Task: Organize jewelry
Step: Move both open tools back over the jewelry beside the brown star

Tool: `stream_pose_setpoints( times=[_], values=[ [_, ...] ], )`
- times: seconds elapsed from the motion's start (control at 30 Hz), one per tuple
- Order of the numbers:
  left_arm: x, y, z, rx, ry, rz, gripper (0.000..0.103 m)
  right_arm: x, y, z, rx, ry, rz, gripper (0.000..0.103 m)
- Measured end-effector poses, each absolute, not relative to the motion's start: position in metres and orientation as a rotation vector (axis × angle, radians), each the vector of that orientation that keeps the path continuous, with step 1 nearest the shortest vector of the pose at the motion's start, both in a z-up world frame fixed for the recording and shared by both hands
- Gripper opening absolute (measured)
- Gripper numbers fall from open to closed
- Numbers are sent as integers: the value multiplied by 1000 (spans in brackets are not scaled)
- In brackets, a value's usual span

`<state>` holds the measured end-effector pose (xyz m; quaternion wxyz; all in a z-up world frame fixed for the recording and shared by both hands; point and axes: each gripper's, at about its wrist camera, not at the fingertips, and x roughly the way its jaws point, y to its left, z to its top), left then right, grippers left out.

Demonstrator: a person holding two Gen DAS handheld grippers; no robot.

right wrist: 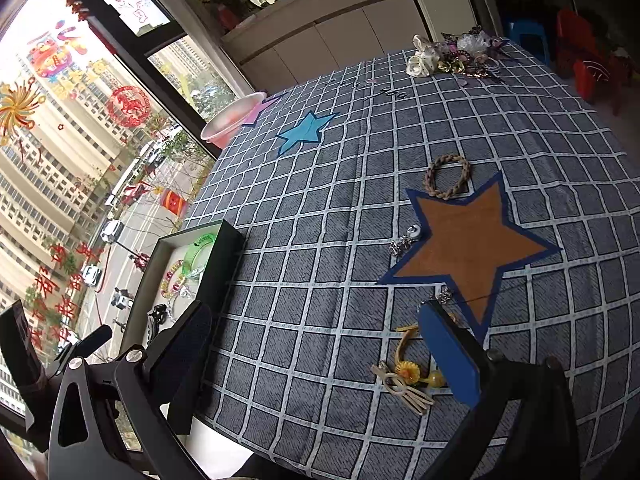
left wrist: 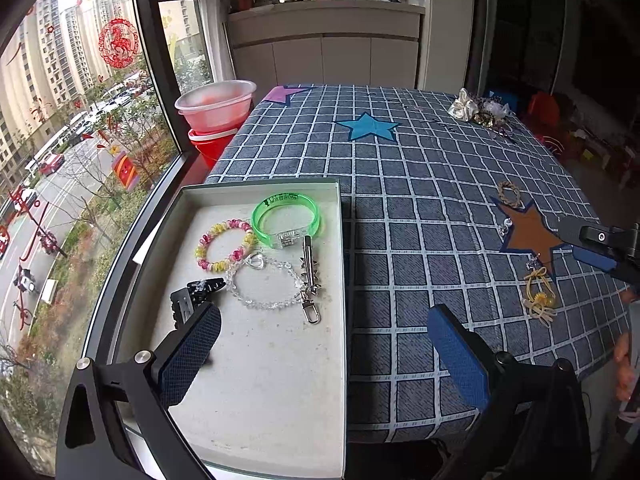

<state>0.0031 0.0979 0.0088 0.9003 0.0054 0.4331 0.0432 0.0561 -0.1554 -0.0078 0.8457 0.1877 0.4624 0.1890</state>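
Blue pads of your left gripper (left wrist: 324, 354) stand wide apart and hold nothing; its left finger hangs over the white tray (left wrist: 280, 380). Your right gripper (right wrist: 324, 360) is also wide and empty, with the yellow hair tie (right wrist: 408, 376) just beside its right finger. Farther in the tray lie a black clip (left wrist: 196, 294), a clear bead bracelet (left wrist: 264, 284), a pink-yellow bracelet (left wrist: 224, 246) and a green bangle (left wrist: 286, 220). A braided bracelet (right wrist: 447, 176) lies beyond the brown star (right wrist: 468, 240).

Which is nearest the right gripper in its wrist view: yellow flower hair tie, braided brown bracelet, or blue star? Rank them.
1. Yellow flower hair tie, beside the right gripper fingers.
2. Braided brown bracelet, mid-table.
3. Blue star, far left.
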Motion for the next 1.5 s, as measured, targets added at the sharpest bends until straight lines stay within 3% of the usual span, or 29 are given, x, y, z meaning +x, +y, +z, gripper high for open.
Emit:
stream_pose_setpoints(
  times=[0.3, 0.8, 1.23, 1.4, 1.5],
  values=[
    [8, 73, 10, 46, 904, 60, 103, 47, -188, -8, 431, 933, 350, 103],
    [54, 29, -20, 28, 1013, -40, 103, 32, -236, -41, 277, 1056, 161, 103],
    [113, -39, -43, 180, 1043, -172, 103, 29, -216, -52, 155, 1067, 171, 102],
    [133, -58, -49, 206, 1046, -220, 103, 37, -210, -58, 138, 1077, 175, 79],
    [144, -68, -55, 223, 1060, -246, 99, 37, -205, -60, 135, 1079, 204, 76]
  ],
)
